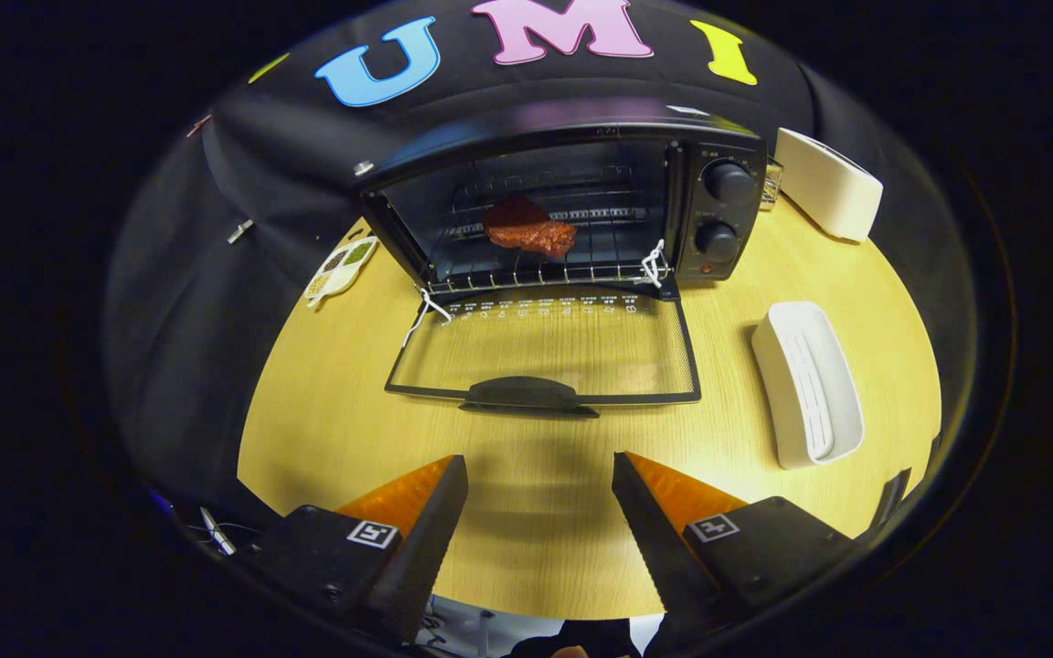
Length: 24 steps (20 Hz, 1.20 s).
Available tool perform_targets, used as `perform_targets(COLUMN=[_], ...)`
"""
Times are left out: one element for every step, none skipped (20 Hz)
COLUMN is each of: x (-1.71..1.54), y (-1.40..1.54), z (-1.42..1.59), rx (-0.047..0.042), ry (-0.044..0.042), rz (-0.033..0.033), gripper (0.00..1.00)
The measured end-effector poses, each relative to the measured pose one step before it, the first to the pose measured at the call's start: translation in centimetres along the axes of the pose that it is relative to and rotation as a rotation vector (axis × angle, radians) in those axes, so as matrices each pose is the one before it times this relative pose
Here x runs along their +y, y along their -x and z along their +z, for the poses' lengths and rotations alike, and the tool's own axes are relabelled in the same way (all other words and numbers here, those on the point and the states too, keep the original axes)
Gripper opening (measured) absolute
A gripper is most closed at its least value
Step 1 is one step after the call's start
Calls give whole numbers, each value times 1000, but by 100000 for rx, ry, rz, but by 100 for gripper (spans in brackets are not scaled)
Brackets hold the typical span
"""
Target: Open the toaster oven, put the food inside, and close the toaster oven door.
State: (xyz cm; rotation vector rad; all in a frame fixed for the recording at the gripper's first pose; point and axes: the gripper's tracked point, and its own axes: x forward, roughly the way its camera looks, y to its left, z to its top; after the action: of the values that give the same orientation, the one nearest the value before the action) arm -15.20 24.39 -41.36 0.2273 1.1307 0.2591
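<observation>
Hand-held gripper (pixel 540 484) spread, empty; food (pixel 531 233) beyond, inside open toaster oven (pixel 718 196).

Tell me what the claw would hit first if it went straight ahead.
Probably the handle of the open oven door, lying flat ahead of the open claw; depth is unclear.

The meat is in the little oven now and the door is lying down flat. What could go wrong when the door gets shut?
1. The open fingers hold nothing and sit back from the black door handle; a push off-centre might slip off the glass door.
2. The white strings at the hinges could get pinched.
3. The reddish-brown steak lies on the wire rack; a hard slam might jolt it or shove the black toaster oven.
</observation>
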Motion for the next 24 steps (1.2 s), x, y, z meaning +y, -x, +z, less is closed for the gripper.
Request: perform_targets(x=[-31,-59,-106,-196,-300,-276,-181,-115,-36,60,114,125,147,155,120,15,-208,79,36,119,18,9,10,25], y=[-414,-390,-397,-467,-411,-415,-404,-297,-387,-316,-381,-433,-459,-490,-528,-289,-525,-329,-79,-77,84,223,423,378], z=[-260,-102,-63,-59,-35,48,-44,-25,-106,-227,-150,-109,-41,73,116,517,217,344,0,-97,235,304,145,95], rx=[1065,633,386,466,301,197,387,302,636,703,525,719,356,276,505,-1304,-775,810,654,249,-1692,-1795,-1670,-560], ry=[-1146,-1358,-1217,-387,124,-91,-315,-557,-113,318,476,187,-142,-346,-892,-1050,-1547,-1833,66,2254,2687,1567,149,-462], rz=[-877,-784,-1065,-1115,-1523,-1132,-1097,-931,-729,-516,-488,-511,-658,-773,-899,-1694,-1053,-1659,-1934,-924,-678,193,598,719], gripper=[99,99,99,99,99,99,99,99,99,99,99,99,99,99,99,99,99,98,99,98,99,99,99,99])
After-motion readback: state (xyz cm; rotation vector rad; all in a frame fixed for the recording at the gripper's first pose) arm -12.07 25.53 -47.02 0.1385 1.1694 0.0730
